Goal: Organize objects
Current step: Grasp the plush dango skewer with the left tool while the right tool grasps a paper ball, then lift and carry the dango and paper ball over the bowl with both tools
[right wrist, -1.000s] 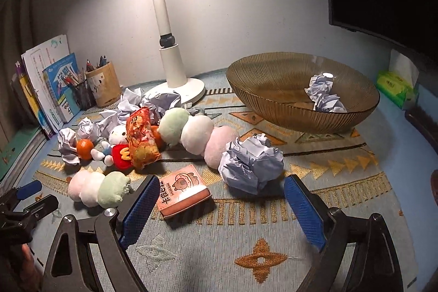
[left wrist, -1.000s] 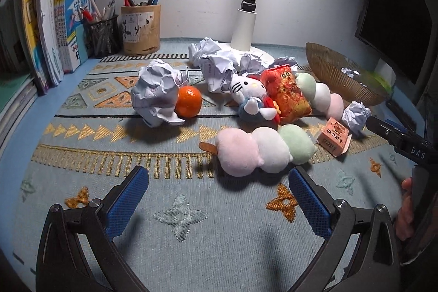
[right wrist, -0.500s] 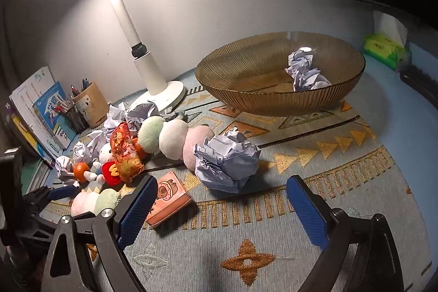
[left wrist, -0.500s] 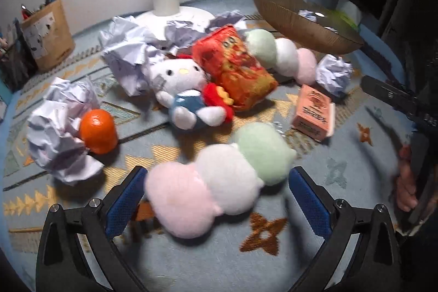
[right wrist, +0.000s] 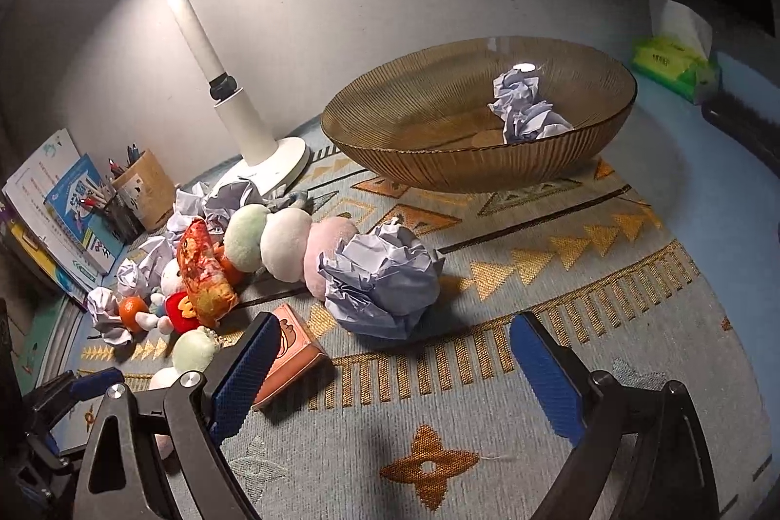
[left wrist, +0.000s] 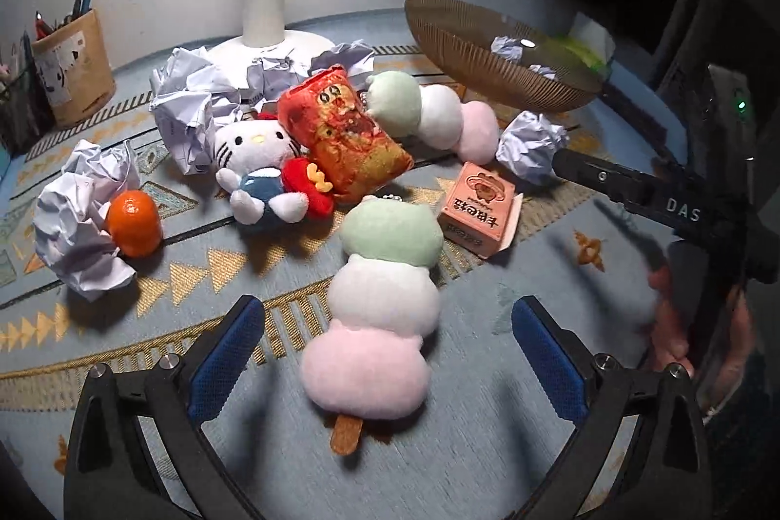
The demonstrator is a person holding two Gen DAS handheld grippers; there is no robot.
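Observation:
My left gripper [left wrist: 385, 356] is open and points down at a three-ball plush skewer [left wrist: 382, 300] in green, white and pink. The skewer lies lengthwise on the patterned mat between the blue pads [left wrist: 224, 354], which stand clear of it. My right gripper [right wrist: 395, 374] is open too, with a crumpled paper ball [right wrist: 382, 281] on the mat just ahead of its fingers. A pink carton [right wrist: 292, 354] lies against its left finger. Further back stands a ribbed amber bowl [right wrist: 438, 169] holding one paper ball [right wrist: 524, 110].
A second plush skewer [left wrist: 434, 115], a red snack-bag plush [left wrist: 346, 140], a white cat plush [left wrist: 258, 169], an orange [left wrist: 134, 222] and several paper balls crowd the lamp base [left wrist: 265, 42]. A pen holder [left wrist: 73, 67] and books [right wrist: 63, 218] stand left, a tissue pack [right wrist: 677, 62] far right.
The left gripper has come in over the plush skewer and rolled, so the skewer now lies between its fingers. The right gripper has tilted and edged nearer the paper ball.

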